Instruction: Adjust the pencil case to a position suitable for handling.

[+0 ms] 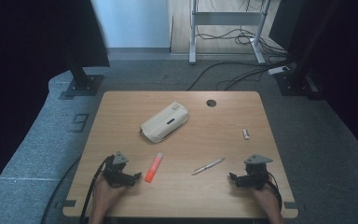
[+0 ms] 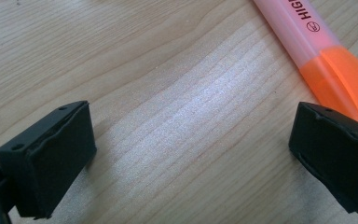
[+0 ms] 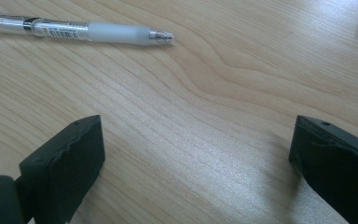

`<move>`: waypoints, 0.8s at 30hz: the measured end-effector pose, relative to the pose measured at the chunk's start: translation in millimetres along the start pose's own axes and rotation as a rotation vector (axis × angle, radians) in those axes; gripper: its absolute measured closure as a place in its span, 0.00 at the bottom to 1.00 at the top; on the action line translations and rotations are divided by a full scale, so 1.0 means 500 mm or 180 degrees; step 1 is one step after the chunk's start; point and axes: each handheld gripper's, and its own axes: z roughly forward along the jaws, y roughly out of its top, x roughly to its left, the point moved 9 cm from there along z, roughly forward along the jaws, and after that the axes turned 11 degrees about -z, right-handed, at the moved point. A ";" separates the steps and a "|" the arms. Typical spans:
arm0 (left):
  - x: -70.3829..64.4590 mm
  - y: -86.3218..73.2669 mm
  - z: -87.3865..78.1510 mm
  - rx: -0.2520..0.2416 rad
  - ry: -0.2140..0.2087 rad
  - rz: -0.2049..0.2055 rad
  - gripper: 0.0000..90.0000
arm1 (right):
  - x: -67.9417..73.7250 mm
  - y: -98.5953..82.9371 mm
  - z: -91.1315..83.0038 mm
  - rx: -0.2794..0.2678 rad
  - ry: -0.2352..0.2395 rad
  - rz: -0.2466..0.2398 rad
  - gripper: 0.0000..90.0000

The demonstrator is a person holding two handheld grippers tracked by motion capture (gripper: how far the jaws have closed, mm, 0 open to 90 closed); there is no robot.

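Note:
An orange highlighter (image 1: pixel 153 167) lies near the table's front, a little left of centre; close up, the highlighter (image 2: pixel 320 51) runs past the right jaw. My left gripper (image 1: pixel 134 178) rests on the wood just left of it, open, and the left gripper (image 2: pixel 191 154) has bare wood between its jaws. A clear pen (image 1: pixel 208 166) lies right of centre; the pen (image 3: pixel 79 31) points its tip right. My right gripper (image 1: pixel 233 178) sits open on the table to the pen's right, and the right gripper (image 3: pixel 196 163) holds nothing. A cream pencil case (image 1: pixel 164 122) lies mid-table.
A small white eraser-like item (image 1: pixel 246 134) lies toward the right edge. A round cable hole (image 1: pixel 211 103) is at the table's (image 1: pixel 121 112) back. Black stands and a desk frame with cables stand on the floor beyond.

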 end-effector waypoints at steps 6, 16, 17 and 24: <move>0.000 0.000 -0.001 -0.0004 0.0010 -0.0004 0.00 | 0.000 0.000 0.000 0.0000 0.0000 0.0000 0.03; -0.015 0.004 -0.004 0.0031 -0.0058 -0.0079 0.04 | 0.000 0.000 0.000 0.0001 0.0001 0.0001 0.03; -0.019 0.007 -0.005 0.0018 -0.0104 -0.0111 0.05 | 0.000 0.000 0.000 0.0001 0.0000 0.0001 0.03; -0.027 0.034 -0.021 -0.0074 -0.0303 -0.0193 0.05 | 0.000 0.000 0.000 0.0000 0.0000 0.0000 0.03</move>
